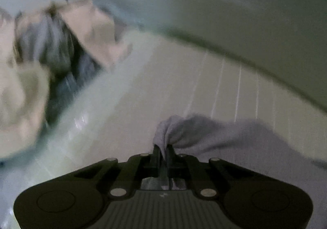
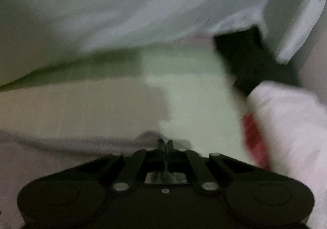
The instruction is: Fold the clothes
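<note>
Blurry heap of beige and grey clothes [image 1: 51, 49] far left on pale worktop [image 1: 143, 96]. Left tool [image 1: 163, 150] pressed together, pinching a fold of grey cloth [image 1: 204, 133] that trails right across worktop. Right tool [image 2: 165, 144] also pressed together, pinching cloth's edge. White-and-red item [image 2: 286, 127] at right.

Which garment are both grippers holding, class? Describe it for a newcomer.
Start at the pale surface. Near its front edge lies a grey garment, pinched by the left gripper and right gripper. Unlike the beige-and-grey pile of clothes, it is plain lavender-grey.
</note>
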{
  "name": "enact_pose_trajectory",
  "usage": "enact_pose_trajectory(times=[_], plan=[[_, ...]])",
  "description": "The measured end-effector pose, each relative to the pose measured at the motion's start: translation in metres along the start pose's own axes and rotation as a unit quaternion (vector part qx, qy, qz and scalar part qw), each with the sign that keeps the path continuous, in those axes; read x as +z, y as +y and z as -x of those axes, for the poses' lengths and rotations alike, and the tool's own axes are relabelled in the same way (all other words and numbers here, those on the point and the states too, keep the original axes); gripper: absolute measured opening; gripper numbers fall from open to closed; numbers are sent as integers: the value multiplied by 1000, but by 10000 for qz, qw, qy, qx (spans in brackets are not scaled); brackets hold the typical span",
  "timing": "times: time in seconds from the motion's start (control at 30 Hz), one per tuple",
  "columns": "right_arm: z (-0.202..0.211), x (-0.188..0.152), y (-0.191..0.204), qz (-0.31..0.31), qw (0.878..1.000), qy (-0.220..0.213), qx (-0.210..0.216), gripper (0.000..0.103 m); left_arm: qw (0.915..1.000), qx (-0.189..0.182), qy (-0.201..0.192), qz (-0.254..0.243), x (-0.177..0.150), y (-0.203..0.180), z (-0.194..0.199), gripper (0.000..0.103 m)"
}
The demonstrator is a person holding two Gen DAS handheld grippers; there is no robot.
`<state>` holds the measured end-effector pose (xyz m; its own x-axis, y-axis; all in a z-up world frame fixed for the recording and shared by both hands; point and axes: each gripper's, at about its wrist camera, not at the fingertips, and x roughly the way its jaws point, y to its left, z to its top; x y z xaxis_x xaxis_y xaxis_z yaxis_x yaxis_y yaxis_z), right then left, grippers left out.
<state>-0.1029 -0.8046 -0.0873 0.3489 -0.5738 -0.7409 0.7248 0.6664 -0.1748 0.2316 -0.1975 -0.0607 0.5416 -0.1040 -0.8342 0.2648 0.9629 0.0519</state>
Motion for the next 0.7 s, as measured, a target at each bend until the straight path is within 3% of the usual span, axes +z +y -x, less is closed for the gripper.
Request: enact_pose_trajectory(times=[0.13,0.23,0.27,0.33,0.37,0.4,0.43,0.47,0.57,0.7], plan=[[8,42,-23,-274,9967,-604,-471,1,9960,-34,-886,101,51,6,28,6],[11,75,-36,-491,9923,-1001,-544,1,9895,-213,-1408,259,89,6,37,7],[11,84,-36,-517,9903,-1148,-591,1,9885,-257,-1465,281,100,3,34,13],[10,97,-31,-501,9879,-1336,-614,3,9894,-204,-1396,338,111,-3,25,25],[8,101,-26,-461,9883,-1340,-558,15,9905,-146,-1315,367,113,-7,21,39],[6,105,-21,-421,9888,-1344,-501,28,9923,-89,-1171,402,111,-10,18,60],[4,105,-13,-344,9898,-1251,-593,56,9934,-89,-1050,456,104,-12,17,69],[5,99,-5,-244,9898,-1225,-682,72,9942,-106,-936,511,97,-13,16,79],[13,69,12,-18,9919,-1047,-718,77,9961,-231,-536,662,63,-5,14,80],[28,13,22,83,9963,-592,-618,77,9957,-94,53,919,4,25,18,80]])
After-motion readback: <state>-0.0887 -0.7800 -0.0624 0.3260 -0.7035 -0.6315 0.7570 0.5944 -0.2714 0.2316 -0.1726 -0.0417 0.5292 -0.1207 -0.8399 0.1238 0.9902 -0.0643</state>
